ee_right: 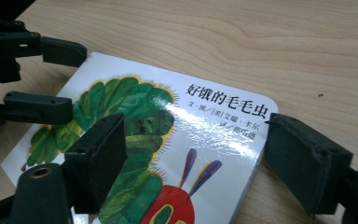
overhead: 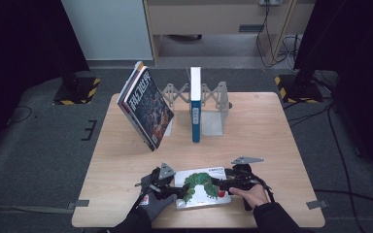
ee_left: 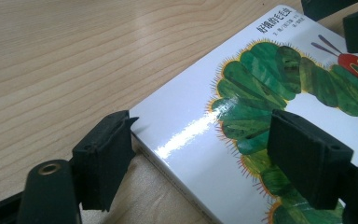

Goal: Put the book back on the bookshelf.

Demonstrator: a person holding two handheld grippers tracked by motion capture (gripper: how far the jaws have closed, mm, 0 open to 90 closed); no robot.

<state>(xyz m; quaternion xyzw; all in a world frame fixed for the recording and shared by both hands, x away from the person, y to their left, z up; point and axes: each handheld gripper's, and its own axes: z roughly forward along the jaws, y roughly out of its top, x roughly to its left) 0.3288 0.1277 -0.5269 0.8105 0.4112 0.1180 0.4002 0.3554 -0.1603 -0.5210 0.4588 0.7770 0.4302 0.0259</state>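
A white board book [overhead: 205, 198] with a green caterpillar on its cover lies flat near the table's front edge. My left gripper [overhead: 178, 190] sits at the book's left end. In the left gripper view the left gripper [ee_left: 205, 140] is open: one jaw touches the book's corner and the other hovers over the book's cover [ee_left: 200, 121]. My right gripper [overhead: 222, 185] is at the right end. In the right gripper view the right gripper [ee_right: 193, 135] is open too, one jaw over the book [ee_right: 223, 140] and one just off its rounded corner. The left gripper [ee_right: 70, 77] shows across the book.
At the back of the wooden table [overhead: 272, 141] a blue-spined book [overhead: 195, 104] stands upright in a metal folding rack [overhead: 214, 121]. A few magazines [overhead: 145, 109] lean against the rack's left end. Bare wood lies between the rack and the flat book.
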